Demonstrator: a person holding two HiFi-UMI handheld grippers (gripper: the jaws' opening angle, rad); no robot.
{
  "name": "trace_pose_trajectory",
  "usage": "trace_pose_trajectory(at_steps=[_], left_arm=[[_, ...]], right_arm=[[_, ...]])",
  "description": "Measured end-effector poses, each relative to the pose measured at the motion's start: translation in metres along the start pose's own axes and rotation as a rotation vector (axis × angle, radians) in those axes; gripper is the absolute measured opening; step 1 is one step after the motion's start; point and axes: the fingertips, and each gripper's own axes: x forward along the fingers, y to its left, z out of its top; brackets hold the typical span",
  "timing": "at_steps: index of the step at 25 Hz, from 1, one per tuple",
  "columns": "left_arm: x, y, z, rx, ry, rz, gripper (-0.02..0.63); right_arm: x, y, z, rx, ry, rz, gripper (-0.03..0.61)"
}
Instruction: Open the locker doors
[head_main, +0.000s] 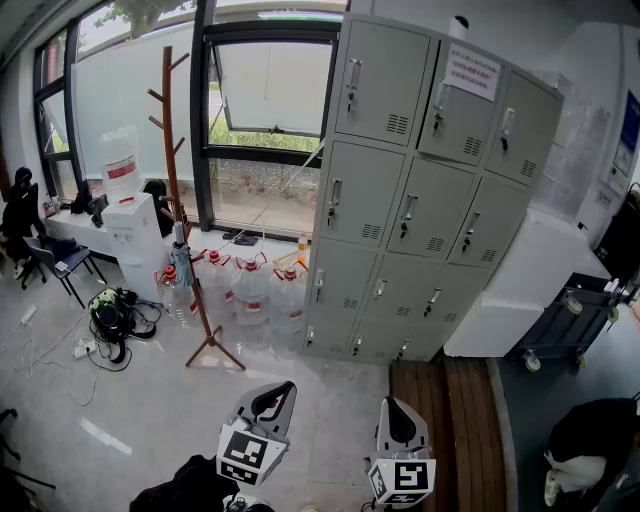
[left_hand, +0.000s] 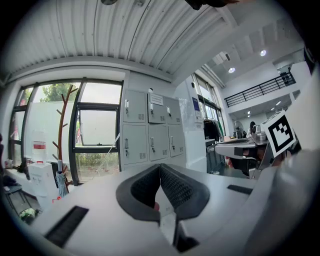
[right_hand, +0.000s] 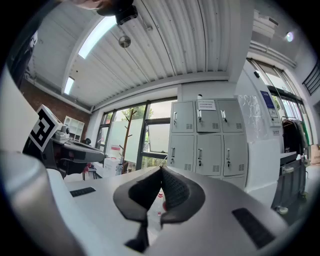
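The grey locker bank (head_main: 420, 190) is being faced from well apart. It is standing against the wall just right of the window, with every door shut, and a wooden bench (head_main: 450, 420) is lying on the floor between it and the person. The left gripper (head_main: 285, 388) and the right gripper (head_main: 392, 403) are being carried low and level. Each has its jaws pressed together at the tips, with nothing pinched between them. By the look of it, the approach is being made and no door is being touched yet. For this step to go well, the lockers are being closed on first, with the bench being stepped round rather than tripped over. One door is being chosen, say the middle-row left one, and its upright handle (head_main: 335, 193) is being lined up with one gripper. The jaws are being spread only when the handle is near, then being shut squarely across it. The pull is being made along the door's swing, while the other gripper is being kept out of the door's path.
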Motion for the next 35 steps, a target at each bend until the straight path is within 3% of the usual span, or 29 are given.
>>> trace_pose_trajectory(at_steps=[20, 27, 35], left_arm=[[0.043, -0.013, 0.002, -0.018, 0.014, 0.101, 0.025], [0.087, 0.020, -0.009, -0.021, 0.009, 0.109, 0.025], [0.175, 0.104, -0.007, -0.024, 0.029, 0.070, 0.025]], right_arm=[[0.034, -0.042, -0.012, 0.003, 0.006, 0.097, 0.017], [0.087, -0.049, -0.028, 0.012, 0.006, 0.104, 0.017], [0.200, -0.049, -0.025, 0.024, 0.007, 0.077, 0.017]])
